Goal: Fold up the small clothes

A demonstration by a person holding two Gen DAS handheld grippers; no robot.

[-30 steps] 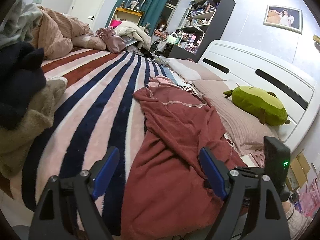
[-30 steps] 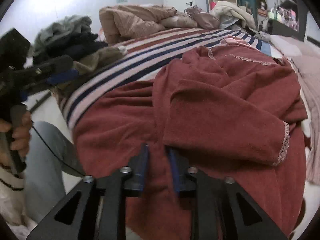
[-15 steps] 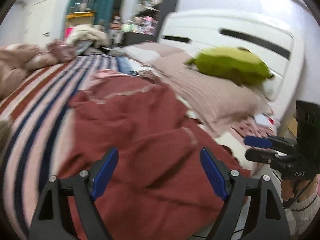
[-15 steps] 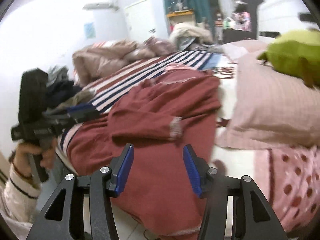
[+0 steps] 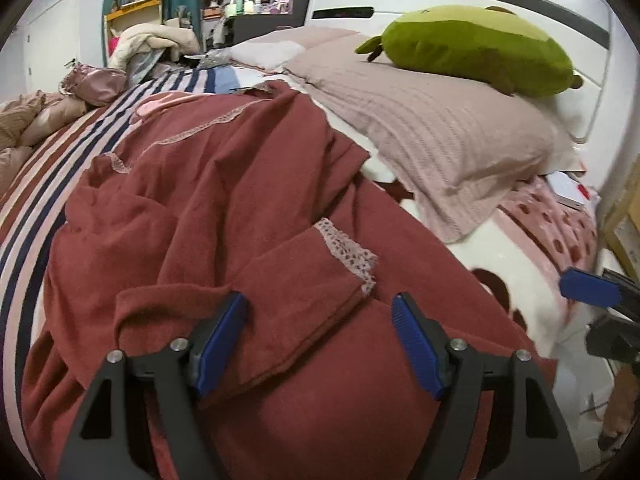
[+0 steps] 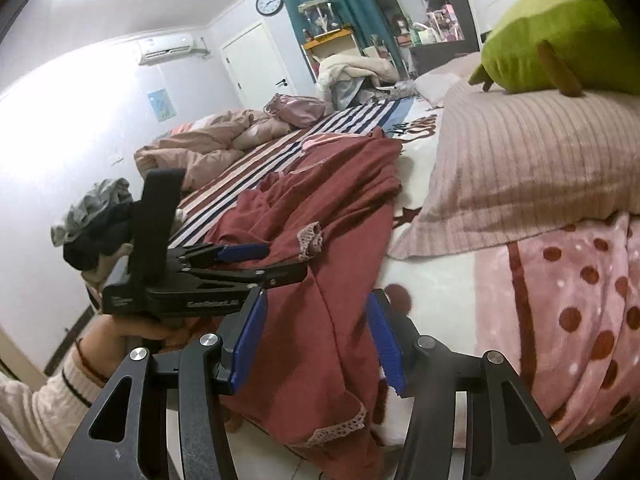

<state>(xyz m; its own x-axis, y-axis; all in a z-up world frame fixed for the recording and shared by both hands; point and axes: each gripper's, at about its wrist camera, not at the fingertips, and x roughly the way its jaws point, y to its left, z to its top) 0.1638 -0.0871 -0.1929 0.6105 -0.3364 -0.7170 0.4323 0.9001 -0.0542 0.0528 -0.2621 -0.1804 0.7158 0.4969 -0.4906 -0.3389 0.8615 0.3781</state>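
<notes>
My right gripper (image 6: 318, 340) has let go of the red garment (image 5: 248, 208) and drawn back, jaws now apart over its hanging hem. My left gripper (image 5: 318, 340) gapes wide above the folded sleeve — soft knit, lace-trimmed cuff (image 5: 348, 248). Beyond the garment lie a ribbed pink pillow (image 5: 440, 136) and a green plush toy (image 5: 472, 48).

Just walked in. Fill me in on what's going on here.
A person with a gripper in each hand is folding a dark red garment spread across the bed. One sleeve with a lace cuff is already laid over the body. The left gripper is open above that sleeve, and the right gripper is open over the garment's hem at the bed's edge. Neither is gripping cloth.
</notes>
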